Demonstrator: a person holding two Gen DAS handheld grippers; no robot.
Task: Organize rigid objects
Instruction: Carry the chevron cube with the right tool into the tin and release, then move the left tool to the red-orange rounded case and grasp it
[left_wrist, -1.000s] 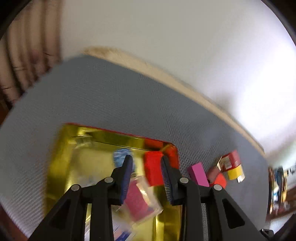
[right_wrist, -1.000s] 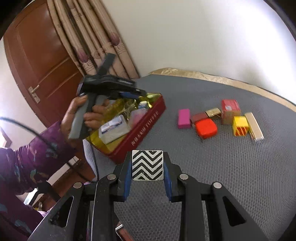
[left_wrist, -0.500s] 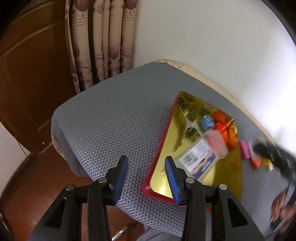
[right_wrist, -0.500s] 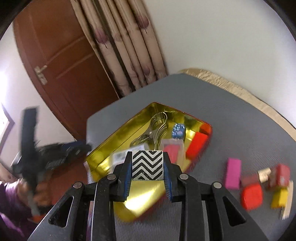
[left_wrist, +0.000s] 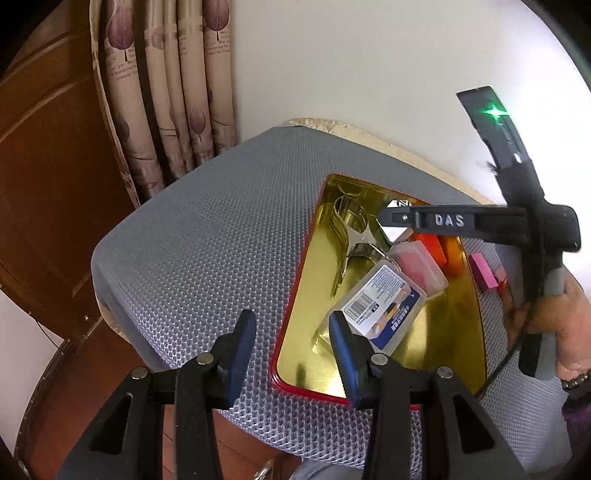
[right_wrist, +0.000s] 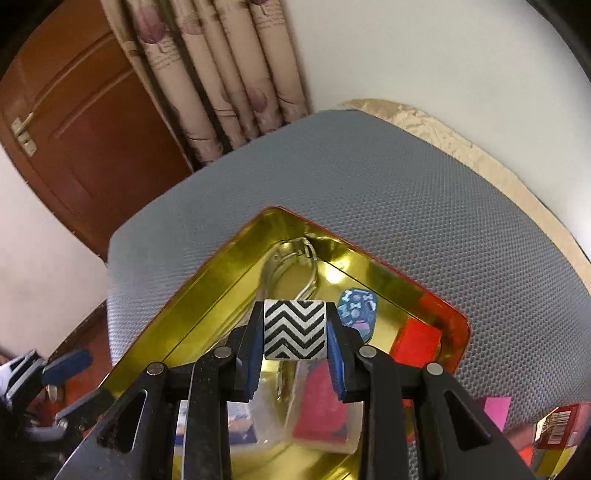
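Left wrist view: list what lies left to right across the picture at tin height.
Wooden door → grey mat → metal clips → clear box with red contents → pink block → hand gripping the right tongs.

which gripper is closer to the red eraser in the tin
Right. The right gripper, holding a zigzag block, hangs over the tin near the red eraser; the left gripper sits empty at the tin's opposite end.

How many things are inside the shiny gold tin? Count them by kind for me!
In the tin:
Clear boxes: 2 (labelled one, pink-filled one)
Metal tool: 1
Red block: 1
Blue patterned piece: 1
Total: 5
The zigzag block is held above the tin, so it is not counted.
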